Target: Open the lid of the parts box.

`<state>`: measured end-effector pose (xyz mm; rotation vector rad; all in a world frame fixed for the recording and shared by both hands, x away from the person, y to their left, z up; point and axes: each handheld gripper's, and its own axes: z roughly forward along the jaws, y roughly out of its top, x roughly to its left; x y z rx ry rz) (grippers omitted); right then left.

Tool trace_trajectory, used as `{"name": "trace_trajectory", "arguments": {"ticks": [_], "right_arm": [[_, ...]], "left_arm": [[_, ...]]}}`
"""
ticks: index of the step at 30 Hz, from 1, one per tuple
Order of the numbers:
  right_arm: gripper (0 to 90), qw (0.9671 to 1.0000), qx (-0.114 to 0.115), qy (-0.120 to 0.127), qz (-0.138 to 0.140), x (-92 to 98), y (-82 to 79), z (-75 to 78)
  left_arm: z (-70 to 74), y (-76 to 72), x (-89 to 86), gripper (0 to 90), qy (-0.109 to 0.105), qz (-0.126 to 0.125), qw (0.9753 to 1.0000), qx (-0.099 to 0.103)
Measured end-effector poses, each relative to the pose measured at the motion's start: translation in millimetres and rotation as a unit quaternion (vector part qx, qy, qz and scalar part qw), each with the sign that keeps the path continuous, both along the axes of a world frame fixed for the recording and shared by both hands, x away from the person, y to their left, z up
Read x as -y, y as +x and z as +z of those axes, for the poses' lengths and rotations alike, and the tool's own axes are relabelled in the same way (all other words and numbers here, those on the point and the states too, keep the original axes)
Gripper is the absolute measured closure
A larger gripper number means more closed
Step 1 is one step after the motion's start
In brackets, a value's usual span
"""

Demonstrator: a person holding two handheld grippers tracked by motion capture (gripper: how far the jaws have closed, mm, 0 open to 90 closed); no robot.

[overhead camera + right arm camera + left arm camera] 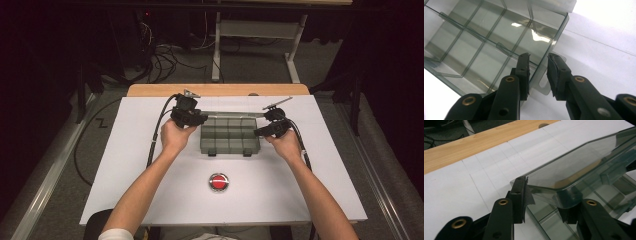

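Nearest the person on the white worktop (150, 190) lies a round red button with a silver rim (218, 182), well apart from both hands. Farther in, at the worktop's middle, sits the clear smoky-grey plastic organiser box with divided compartments (229, 136). The right claw (537, 72) is at the box's right end, its jaws parted around the flat hanging tab (544, 83) there, not pressing it. The left claw (544, 202) is at the box's left far corner, clenched on the corner of the transparent hinged lid (574, 170), which is tilted up off the compartments. Beyond runs the worktop's wooden edge (215, 90).
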<state>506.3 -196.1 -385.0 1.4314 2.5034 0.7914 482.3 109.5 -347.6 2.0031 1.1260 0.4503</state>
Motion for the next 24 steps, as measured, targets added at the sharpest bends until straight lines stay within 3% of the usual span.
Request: {"name": "trace_trajectory", "arguments": {"ticks": [14,24], "right_arm": [[73.8,1.0000,0.004,-0.006,0.004,-0.5,-0.7,0.0],[73.9,1.0000,0.004,-0.007,0.005,-0.9,-0.7,0.2]], "left_arm": [[2.8,20.5,1.7,64.1,-0.005,0.022,0.9997,-0.002],[-9.2,34.3,2.5,68.1,0.001,0.036,0.9992,-0.020]]}}
